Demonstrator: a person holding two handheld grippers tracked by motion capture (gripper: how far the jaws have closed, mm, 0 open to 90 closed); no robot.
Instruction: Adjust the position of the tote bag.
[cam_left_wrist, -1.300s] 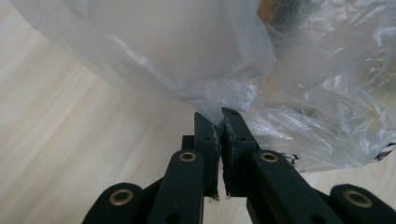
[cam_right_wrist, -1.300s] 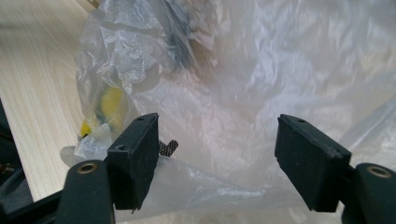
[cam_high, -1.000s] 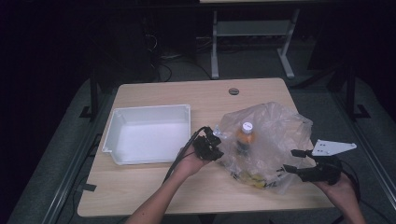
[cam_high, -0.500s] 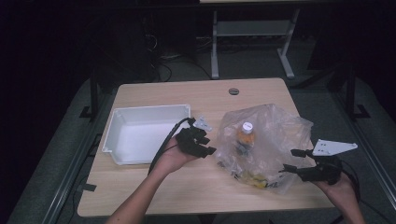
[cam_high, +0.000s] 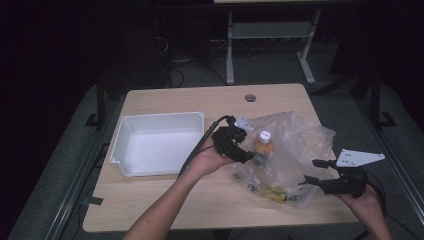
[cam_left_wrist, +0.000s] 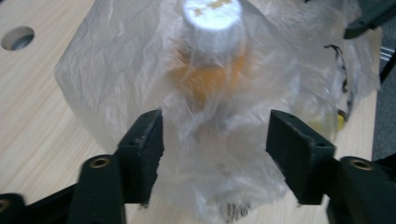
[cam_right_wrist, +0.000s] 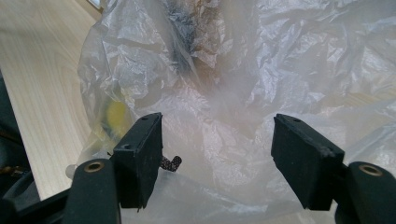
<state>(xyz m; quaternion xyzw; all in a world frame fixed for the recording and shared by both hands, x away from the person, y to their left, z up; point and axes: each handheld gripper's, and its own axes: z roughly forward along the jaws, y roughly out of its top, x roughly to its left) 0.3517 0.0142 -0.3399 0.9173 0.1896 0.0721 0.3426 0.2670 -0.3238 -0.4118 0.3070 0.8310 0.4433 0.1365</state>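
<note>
A thin, limp plastic bag (cam_high: 290, 150) lay right of centre on the bench (cam_high: 165, 200), an orange bottle (cam_high: 263, 142) upright inside. Both the left gripper (cam_high: 245, 155) and right gripper (cam_high: 316, 172) had jaws spread, nothing pinched. The slippery film probably wants bunching; the stiff bottle offers firmer hold.

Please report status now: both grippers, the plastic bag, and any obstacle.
Left gripper open at bottle inside plastic bag. Right gripper open at bag's edge. White bin apart, not obstructing.

One desk (cam_high: 165, 205); one white tray (cam_high: 157, 142); one clear plastic bag (cam_high: 300, 145); one orange bottle (cam_high: 263, 144) with a white cap inside that bag; two grippers, the left gripper (cam_high: 245, 155) and the right gripper (cam_high: 312, 172).
</note>
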